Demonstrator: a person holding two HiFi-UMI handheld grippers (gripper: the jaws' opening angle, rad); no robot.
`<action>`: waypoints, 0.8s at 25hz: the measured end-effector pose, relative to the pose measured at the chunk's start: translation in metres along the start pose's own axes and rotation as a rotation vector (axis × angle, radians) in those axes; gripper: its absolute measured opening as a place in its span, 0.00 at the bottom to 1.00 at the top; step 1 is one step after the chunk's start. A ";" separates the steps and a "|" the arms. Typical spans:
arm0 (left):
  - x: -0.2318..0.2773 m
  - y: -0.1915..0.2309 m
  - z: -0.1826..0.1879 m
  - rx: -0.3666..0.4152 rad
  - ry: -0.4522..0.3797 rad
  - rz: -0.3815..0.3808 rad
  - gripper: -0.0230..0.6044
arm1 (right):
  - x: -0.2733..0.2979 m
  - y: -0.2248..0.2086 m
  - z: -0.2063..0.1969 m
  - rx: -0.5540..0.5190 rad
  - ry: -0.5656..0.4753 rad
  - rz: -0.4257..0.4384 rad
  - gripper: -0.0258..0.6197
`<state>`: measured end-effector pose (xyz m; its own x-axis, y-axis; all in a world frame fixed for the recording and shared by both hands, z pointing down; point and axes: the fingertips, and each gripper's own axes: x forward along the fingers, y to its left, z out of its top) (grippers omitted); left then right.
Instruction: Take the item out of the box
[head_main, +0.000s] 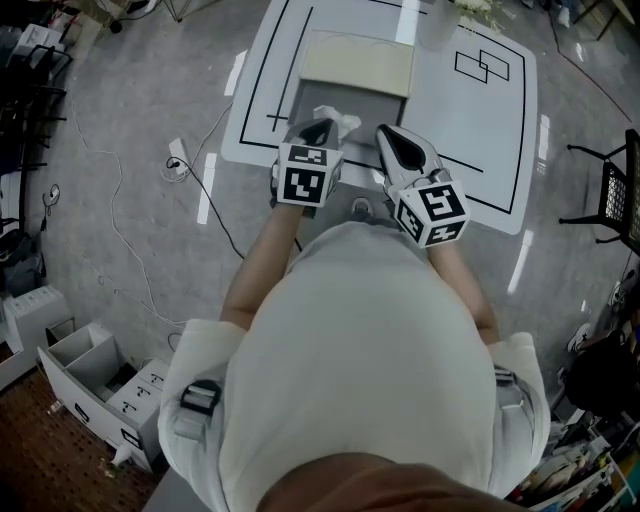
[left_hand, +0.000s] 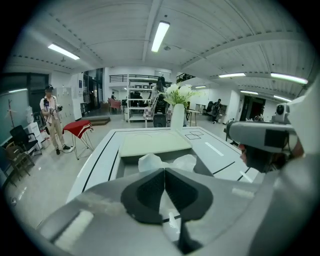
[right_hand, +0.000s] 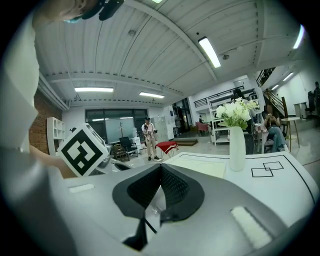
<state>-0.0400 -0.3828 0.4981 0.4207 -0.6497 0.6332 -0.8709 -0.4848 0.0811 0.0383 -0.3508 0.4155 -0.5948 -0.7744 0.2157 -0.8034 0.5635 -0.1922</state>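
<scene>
An open grey box (head_main: 297, 100) with its beige lid (head_main: 357, 62) folded back stands on the white table (head_main: 470, 110). Inside lies a white crumpled wrapped item (head_main: 341, 122). My left gripper (head_main: 318, 129) reaches into the box's near end. In the left gripper view its jaws (left_hand: 164, 170) meet at the tips, and the white item (left_hand: 150, 161) bunches up on both sides of them, pinched. My right gripper (head_main: 392, 138) hovers beside it over the box's near right corner. In its own view the right gripper (right_hand: 161, 165) is shut, with nothing between its fingers.
A white vase with flowers (right_hand: 236, 147) stands at the table's far end. Black outlines are drawn on the table top. On the floor are cables (head_main: 180, 165), a drawer unit (head_main: 100, 385) and a black chair (head_main: 615, 195). A person (left_hand: 51, 117) stands far off by a red-covered stand (left_hand: 78, 127).
</scene>
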 end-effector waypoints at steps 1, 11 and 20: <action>-0.007 0.001 -0.002 -0.007 -0.007 0.002 0.04 | -0.001 0.006 0.000 -0.002 0.002 0.005 0.04; -0.063 0.008 -0.026 -0.060 -0.065 0.017 0.04 | -0.017 0.063 -0.012 -0.003 0.014 0.026 0.04; -0.101 -0.001 -0.061 -0.092 -0.093 -0.002 0.04 | -0.047 0.100 -0.031 -0.016 0.017 0.002 0.04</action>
<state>-0.0974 -0.2816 0.4811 0.4404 -0.7022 0.5595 -0.8878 -0.4334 0.1549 -0.0153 -0.2495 0.4155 -0.5965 -0.7685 0.2317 -0.8026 0.5696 -0.1770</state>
